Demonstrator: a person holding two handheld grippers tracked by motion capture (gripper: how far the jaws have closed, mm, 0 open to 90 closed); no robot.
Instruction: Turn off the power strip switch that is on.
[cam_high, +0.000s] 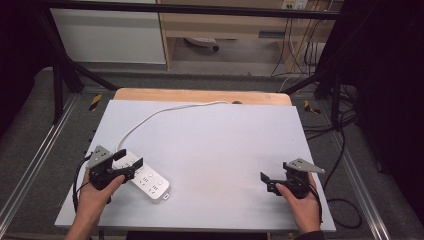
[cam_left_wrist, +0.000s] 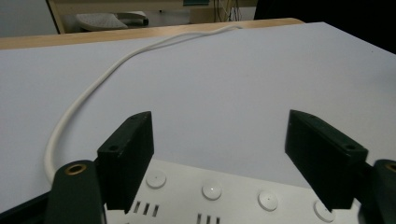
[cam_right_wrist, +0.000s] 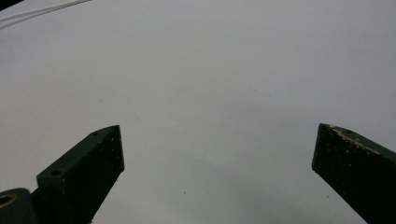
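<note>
A white power strip (cam_high: 150, 182) with a row of round buttons lies slantwise on the white tabletop (cam_high: 225, 145) at the front left. Its white cable (cam_high: 150, 117) curves off to the far edge. My left gripper (cam_high: 129, 159) hangs over the strip's cable end. In the left gripper view the two black jaws stand apart above the strip's top face (cam_left_wrist: 233, 200), not pressing on it, and the cable (cam_left_wrist: 93, 88) runs away beyond them. My right gripper (cam_high: 267, 182) rests at the front right, pointing left. Its jaws (cam_right_wrist: 219, 135) are wide apart over bare table.
A wooden strip (cam_high: 200, 95) edges the table's far side. Black frame bars (cam_high: 65, 65) rise at the back corners, and dark cables (cam_high: 345, 150) trail over the floor on the right. A cabinet (cam_high: 107, 32) stands behind the table.
</note>
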